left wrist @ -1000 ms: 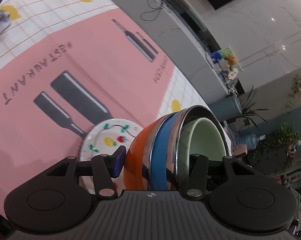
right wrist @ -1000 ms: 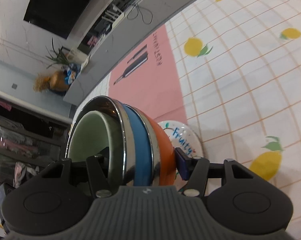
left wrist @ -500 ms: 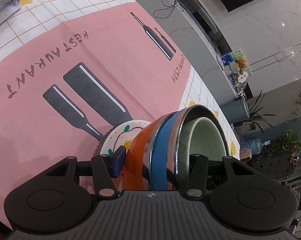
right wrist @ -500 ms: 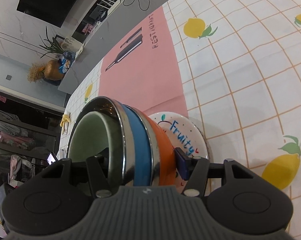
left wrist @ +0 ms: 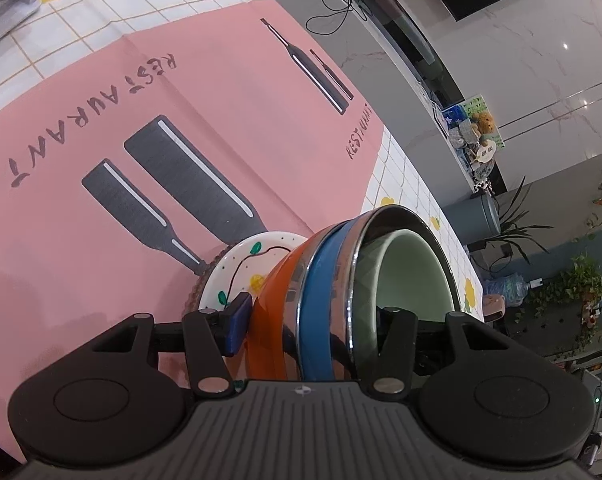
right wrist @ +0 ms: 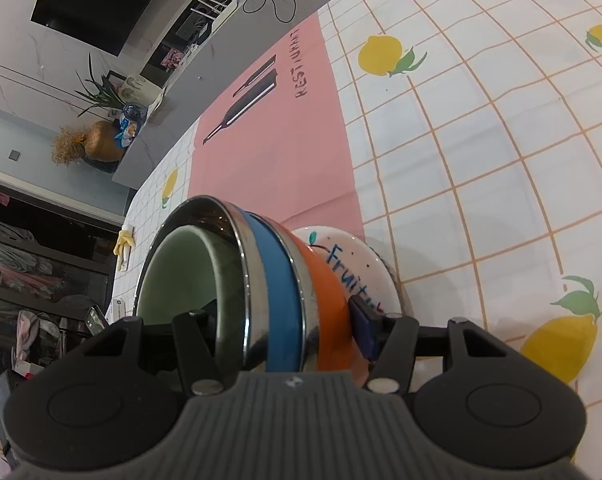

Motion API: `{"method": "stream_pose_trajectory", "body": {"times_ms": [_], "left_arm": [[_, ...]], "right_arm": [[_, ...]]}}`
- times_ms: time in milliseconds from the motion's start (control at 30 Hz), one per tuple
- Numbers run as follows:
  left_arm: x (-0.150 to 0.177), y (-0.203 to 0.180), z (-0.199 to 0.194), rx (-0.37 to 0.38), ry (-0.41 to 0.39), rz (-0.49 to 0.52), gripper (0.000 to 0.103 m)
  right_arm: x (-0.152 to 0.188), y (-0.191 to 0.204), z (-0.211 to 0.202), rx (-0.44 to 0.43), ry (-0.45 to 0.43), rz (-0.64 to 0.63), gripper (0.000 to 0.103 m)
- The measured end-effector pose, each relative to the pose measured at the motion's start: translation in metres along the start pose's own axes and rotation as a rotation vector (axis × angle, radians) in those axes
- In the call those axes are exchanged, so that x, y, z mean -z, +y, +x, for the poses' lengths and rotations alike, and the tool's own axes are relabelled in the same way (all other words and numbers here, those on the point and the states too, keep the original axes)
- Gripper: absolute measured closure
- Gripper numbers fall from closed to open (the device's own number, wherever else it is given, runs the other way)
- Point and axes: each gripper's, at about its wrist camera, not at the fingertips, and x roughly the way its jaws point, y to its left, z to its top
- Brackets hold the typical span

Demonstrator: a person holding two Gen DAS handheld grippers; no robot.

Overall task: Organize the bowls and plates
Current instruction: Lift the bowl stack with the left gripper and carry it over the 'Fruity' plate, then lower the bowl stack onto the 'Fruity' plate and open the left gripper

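We have the left hand-held gripper [left wrist: 307, 320] and the right hand-held gripper [right wrist: 283, 322] each clamped across the nested bowls [left wrist: 325, 300], held tilted over the fruit-painted plate [left wrist: 237, 268] on the bench [right wrist: 481, 140].

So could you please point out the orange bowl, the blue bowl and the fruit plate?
orange bowl [left wrist: 273, 316]: left wrist view, outer wall.
blue bowl [left wrist: 321, 304]: left wrist view, outer wall.
fruit plate [right wrist: 361, 264]: right wrist view, painted face.

Stack of bowls [left wrist: 325, 300] carried lower, now close over white plate [left wrist: 241, 264]. Plate's brown mat edge [left wrist: 199, 284] newly visible. More placemat [left wrist: 181, 120] in frame.
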Motion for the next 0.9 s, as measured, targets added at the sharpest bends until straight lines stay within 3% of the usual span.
{"method": "stream_pose_trajectory", "body": {"times_ms": [200, 400, 667, 900], "left_arm": [[0.001, -0.013, -0.003, -0.049, -0.020, 0.069, 0.044], [0.002, -0.011, -0.003, -0.043, -0.026, 0.059, 0.044], [0.003, -0.016, -0.013, -0.029, -0.065, 0.100, 0.026], [0.010, -0.045, -0.047, -0.067, -0.217, 0.288, 0.023]], "right_arm": [[0.002, 0.005, -0.002, 0.020, -0.012, -0.030, 0.043], [0.002, 0.010, -0.007, 0.037, -0.040, -0.055, 0.031], [-0.001, 0.005, -0.020, 0.048, -0.089, -0.015, 0.016], [-0.001, 0.011, -0.047, 0.072, -0.165, -0.035, 0.008]]}}
